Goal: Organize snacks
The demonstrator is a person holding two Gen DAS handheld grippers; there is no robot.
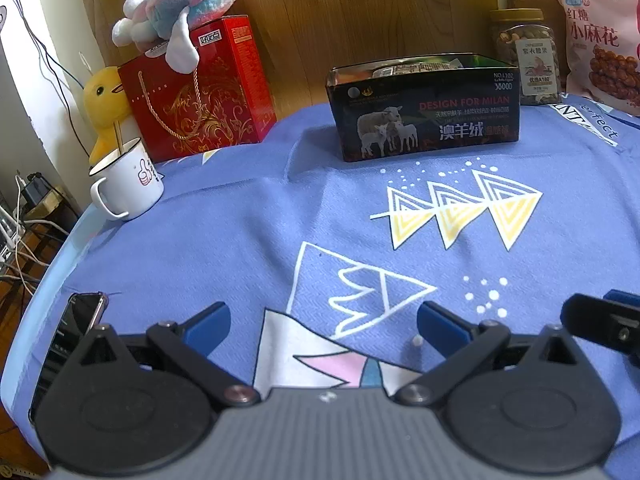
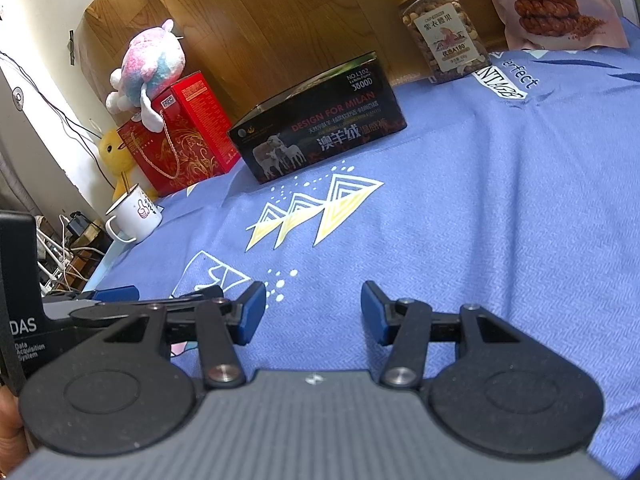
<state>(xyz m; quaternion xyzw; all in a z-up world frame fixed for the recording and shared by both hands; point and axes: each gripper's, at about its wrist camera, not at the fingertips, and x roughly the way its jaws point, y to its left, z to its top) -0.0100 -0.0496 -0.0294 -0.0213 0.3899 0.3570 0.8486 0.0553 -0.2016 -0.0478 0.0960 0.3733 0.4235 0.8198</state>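
Note:
A black open box point(image 1: 424, 112) printed with sheep stands at the back of the blue cloth, with snack packets showing inside it; it also shows in the right wrist view point(image 2: 320, 128). A jar of nuts point(image 1: 526, 56) point(image 2: 442, 28) and a pink bag of twisted snacks point(image 1: 600, 44) point(image 2: 548, 0) stand behind it to the right. My left gripper point(image 1: 324, 322) is open and empty, low over the cloth near the front. My right gripper point(image 2: 313, 312) is open and empty, just right of the left one, whose body shows in the right wrist view point(image 2: 100, 300).
A red gift box point(image 1: 200, 92) with a plush toy point(image 1: 180, 4) on top stands at back left. A yellow duck toy point(image 1: 104, 108) and a white mug point(image 1: 128, 182) stand by the table's left edge. A phone point(image 1: 72, 332) lies at front left. A wooden wall is behind.

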